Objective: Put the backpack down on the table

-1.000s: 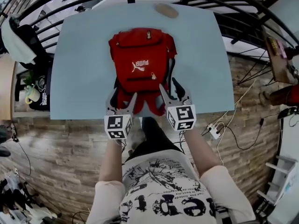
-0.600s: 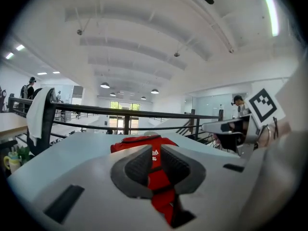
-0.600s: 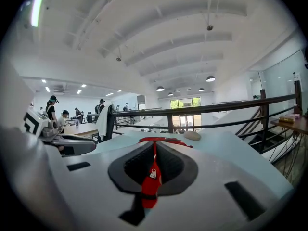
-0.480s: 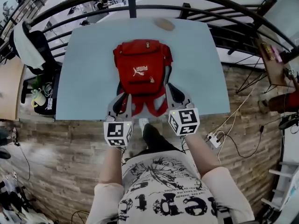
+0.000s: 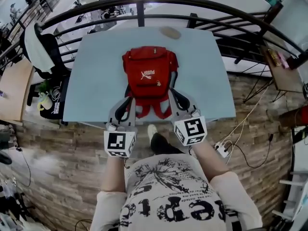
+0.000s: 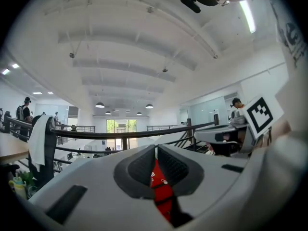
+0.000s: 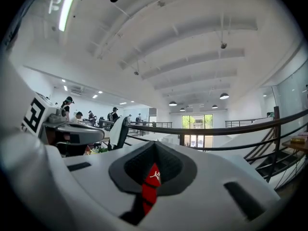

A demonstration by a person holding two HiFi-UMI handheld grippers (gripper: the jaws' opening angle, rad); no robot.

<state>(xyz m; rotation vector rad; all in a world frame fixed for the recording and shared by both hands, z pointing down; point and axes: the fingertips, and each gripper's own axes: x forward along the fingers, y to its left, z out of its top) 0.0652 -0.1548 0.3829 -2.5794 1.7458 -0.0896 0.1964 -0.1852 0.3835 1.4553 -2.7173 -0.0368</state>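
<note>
Head view: the red backpack [image 5: 149,73] sits over the middle of the pale blue table [image 5: 91,85]. Its long axis runs straight away from the person, with the top handle at the far end and the strap end towards the near table edge. Whether its underside rests on the tabletop or hangs just clear of it cannot be told from above.

At the near end, the left gripper [image 5: 128,101] is clamped on the left strap [image 6: 162,196], its jaws having just been closing. The right gripper [image 5: 173,96] is pinched tight on the right strap [image 7: 149,191]. In each gripper view only a thin red band shows between the pads. Both grippers point level and flank the pack evenly, so neither hand is nearer.

The backpack lies ahead of the fingertips, so setting it down probably means lowering both hands together. There is bare tabletop on both sides and beyond. A small brown oval object [image 5: 170,32] lies near the far edge, well apart from the pack, and the dark railing [image 5: 140,6] curves behind it. The near edge, just under the grippers, is the one to mind.
</note>
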